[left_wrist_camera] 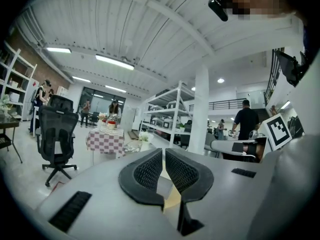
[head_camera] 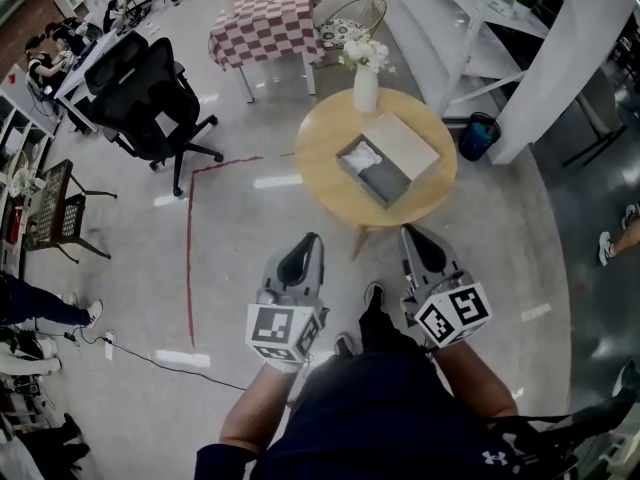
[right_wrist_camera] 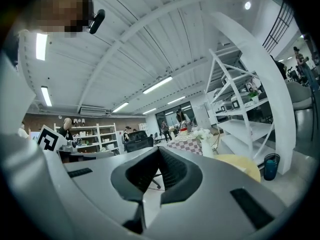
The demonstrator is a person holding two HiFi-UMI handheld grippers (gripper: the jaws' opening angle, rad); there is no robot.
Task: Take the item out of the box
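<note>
While the person stands short of the round wooden table (head_camera: 330,173), both grippers are held low and level above the floor, well apart from the table and from everything on it. The left gripper (head_camera: 300,258) has its jaws drawn in to a thin slit with nothing between them, and the right gripper (head_camera: 424,251) has its jaws closed tip to tip, also empty. The open box (head_camera: 385,181) sits near the table's middle, its pale lid (head_camera: 402,145) lying against its far side. The task's thing, a white item (head_camera: 362,157), lies inside the box at its far-left end. A white vase of flowers (head_camera: 366,86) stands at the table's far edge, just beyond the lid.
</note>
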